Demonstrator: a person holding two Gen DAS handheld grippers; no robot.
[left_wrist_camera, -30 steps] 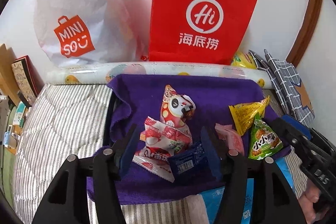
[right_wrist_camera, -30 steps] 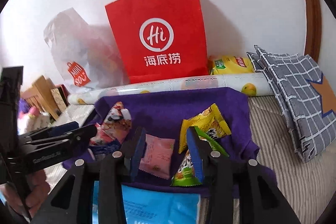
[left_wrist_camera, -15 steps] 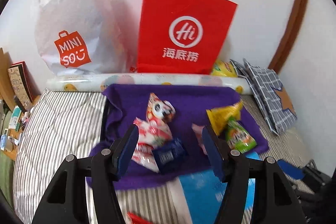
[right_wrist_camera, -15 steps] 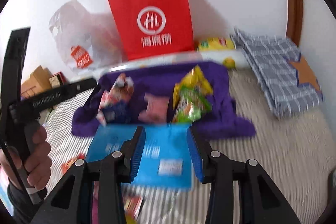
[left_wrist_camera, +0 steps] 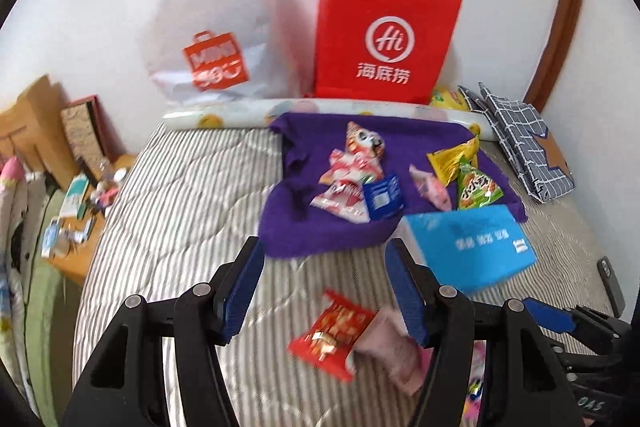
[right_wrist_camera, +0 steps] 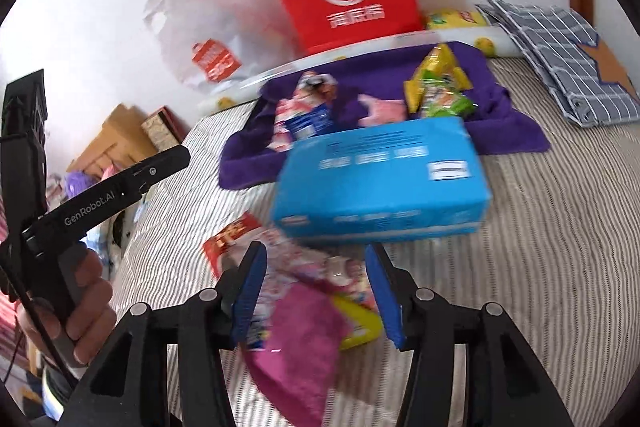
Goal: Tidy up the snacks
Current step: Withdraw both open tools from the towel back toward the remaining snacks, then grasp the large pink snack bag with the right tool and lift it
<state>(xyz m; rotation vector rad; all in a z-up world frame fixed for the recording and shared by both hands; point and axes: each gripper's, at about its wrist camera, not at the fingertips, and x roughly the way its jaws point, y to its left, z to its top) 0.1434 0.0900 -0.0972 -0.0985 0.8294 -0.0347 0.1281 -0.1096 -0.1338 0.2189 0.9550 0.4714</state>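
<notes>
Several snack packets lie on a purple cloth (left_wrist_camera: 320, 227) on the bed: red-white packets (left_wrist_camera: 348, 183), a dark blue packet (left_wrist_camera: 382, 197), a pink one (left_wrist_camera: 432, 187), a yellow one (left_wrist_camera: 452, 159) and a green one (left_wrist_camera: 476, 187). My left gripper (left_wrist_camera: 324, 291) is open and empty above a red packet (left_wrist_camera: 332, 331) on the striped bedding. My right gripper (right_wrist_camera: 316, 291) is open and empty over a pile of a magenta cloth (right_wrist_camera: 300, 347) and colourful packets (right_wrist_camera: 344, 275). A blue box (right_wrist_camera: 380, 183) lies just beyond it.
A red paper bag (left_wrist_camera: 384, 39) and a white plastic bag (left_wrist_camera: 212, 39) stand against the wall behind a rolled mat (left_wrist_camera: 240, 115). A checked grey cloth (right_wrist_camera: 560, 55) lies at the right. A cluttered side table (left_wrist_camera: 72, 211) stands left of the bed.
Both grippers have pulled back from the purple cloth toward the near part of the bed. The red packet, magenta cloth and blue box have come into view below them. Both stay open.
</notes>
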